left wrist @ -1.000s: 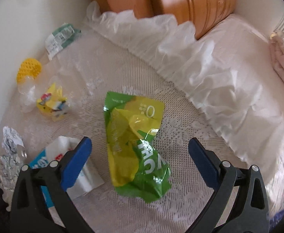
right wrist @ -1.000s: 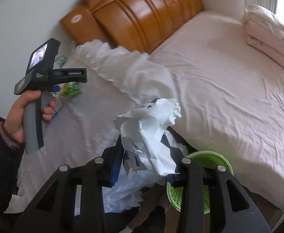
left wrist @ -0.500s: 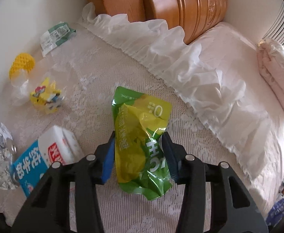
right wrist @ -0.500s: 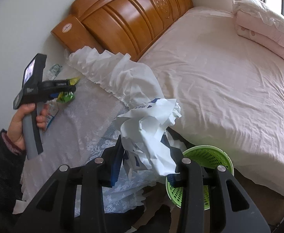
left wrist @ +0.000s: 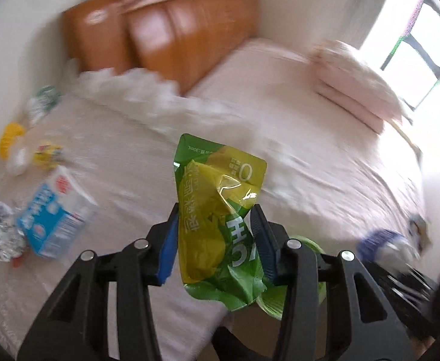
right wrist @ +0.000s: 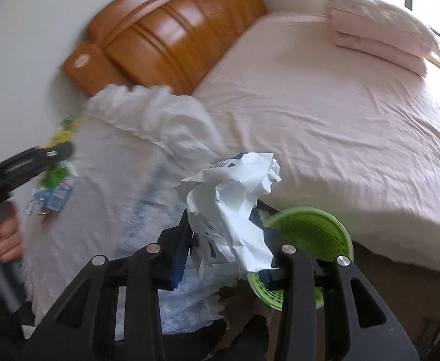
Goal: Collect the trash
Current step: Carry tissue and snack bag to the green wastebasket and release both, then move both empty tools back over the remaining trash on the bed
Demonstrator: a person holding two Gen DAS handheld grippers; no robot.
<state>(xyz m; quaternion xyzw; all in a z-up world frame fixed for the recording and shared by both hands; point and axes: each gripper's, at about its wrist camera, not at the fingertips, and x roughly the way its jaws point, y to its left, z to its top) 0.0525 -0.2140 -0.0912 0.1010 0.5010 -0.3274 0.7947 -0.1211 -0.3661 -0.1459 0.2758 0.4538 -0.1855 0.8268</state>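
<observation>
The left gripper (left wrist: 213,240) stays clamped on the crinkled green-and-yellow snack pouch (left wrist: 220,210) and the right gripper (right wrist: 226,240) on the crumpled white paper (right wrist: 235,204); each should release only above the round green mesh basket (right wrist: 310,234) (lower right).

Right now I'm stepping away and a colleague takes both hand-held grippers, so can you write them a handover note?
Left hand-held gripper: shut on the green snack pouch, lifted off the lace-covered table.
Right hand-held gripper: shut on crumpled white paper, above the green basket on the floor by the bed.
Done: two pieces picked up.
Left: drop both in the basket, then fetch the milk carton, foil ball and the blurred small wrappers near the wall.
</observation>
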